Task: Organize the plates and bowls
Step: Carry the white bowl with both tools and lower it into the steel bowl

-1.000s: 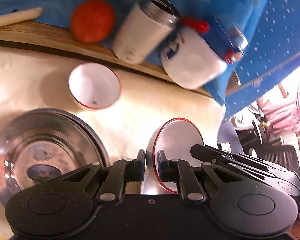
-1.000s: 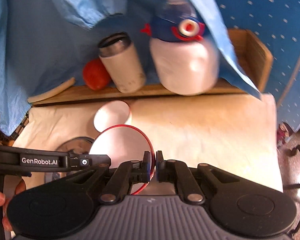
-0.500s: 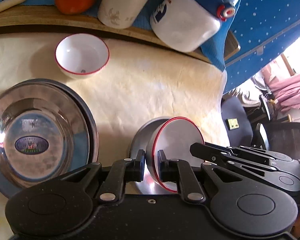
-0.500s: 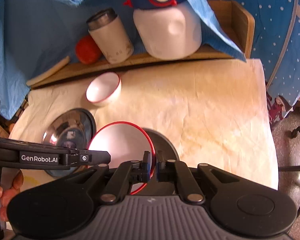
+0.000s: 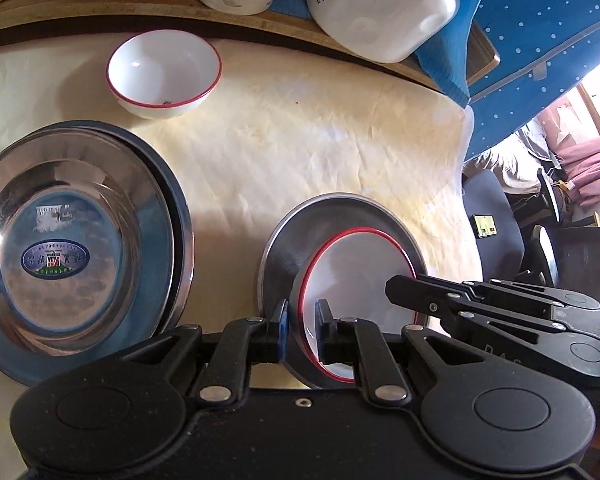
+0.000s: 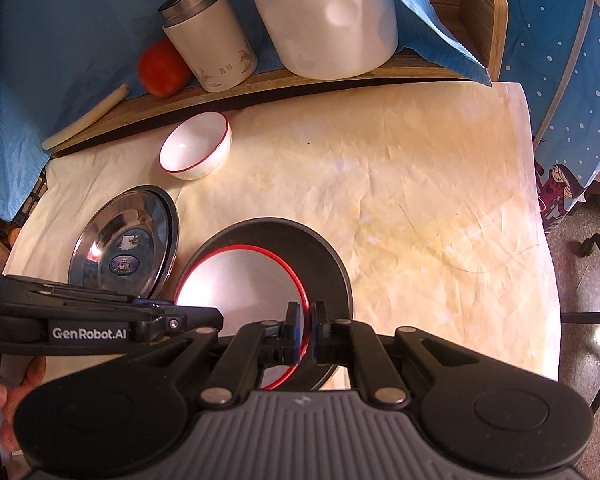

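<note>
A white bowl with a red rim (image 5: 360, 280) (image 6: 240, 292) is held over a steel plate (image 5: 288, 240) (image 6: 328, 256) on the cream cloth. My left gripper (image 5: 302, 330) is shut on the bowl's near-left rim. My right gripper (image 6: 306, 330) is shut on the opposite rim. Each gripper shows in the other's view. A second red-rimmed white bowl (image 5: 164, 72) (image 6: 196, 152) stands empty at the back left. A stack of steel plates (image 5: 72, 248) (image 6: 126, 244) lies to the left.
A wooden shelf (image 6: 340, 76) at the back carries a tomato (image 6: 162, 68), a white steel-rimmed canister (image 6: 210, 40) and a white jug with a blue lid (image 6: 328, 20). Blue cloth hangs behind. The table's right edge (image 6: 540, 240) drops to the floor and chairs.
Both grippers pulled back and lowered with the bowl. The steel plate came into view under the bowl, and the bowl now sits low over it.
</note>
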